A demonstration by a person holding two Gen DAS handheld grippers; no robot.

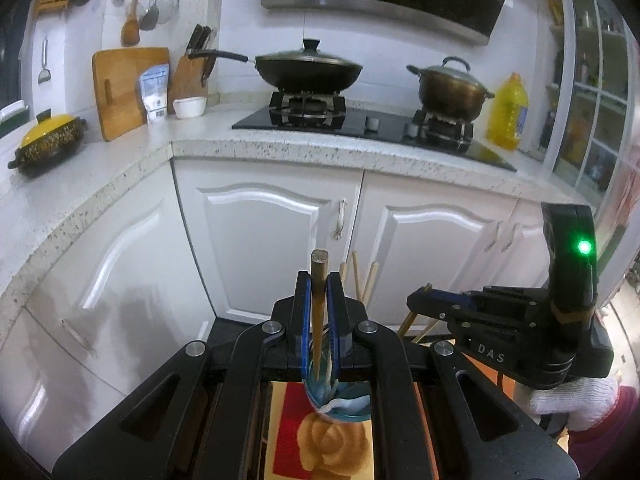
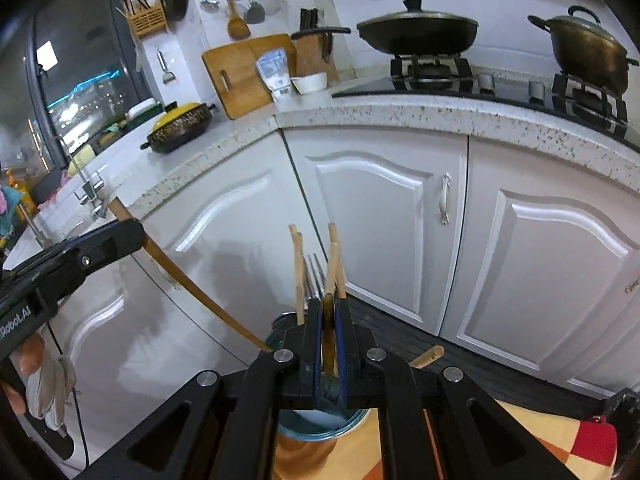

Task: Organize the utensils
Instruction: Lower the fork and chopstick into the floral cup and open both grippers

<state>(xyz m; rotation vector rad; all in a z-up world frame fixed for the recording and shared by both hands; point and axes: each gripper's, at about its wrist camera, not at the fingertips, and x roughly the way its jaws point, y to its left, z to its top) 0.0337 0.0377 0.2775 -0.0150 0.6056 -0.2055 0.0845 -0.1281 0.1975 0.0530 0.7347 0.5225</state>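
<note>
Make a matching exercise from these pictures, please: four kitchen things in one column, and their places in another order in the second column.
Things:
1. black wok
2. bronze pot
3. yellow-lidded casserole
4. wooden spatula

Places:
A. hanging on the wall
B. left burner
C. counter left of the cutting board
D. right burner

Pairs: 1-B, 2-D, 3-C, 4-A

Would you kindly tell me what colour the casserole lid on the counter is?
Yellow; the casserole lid shows best in the right wrist view.
</note>
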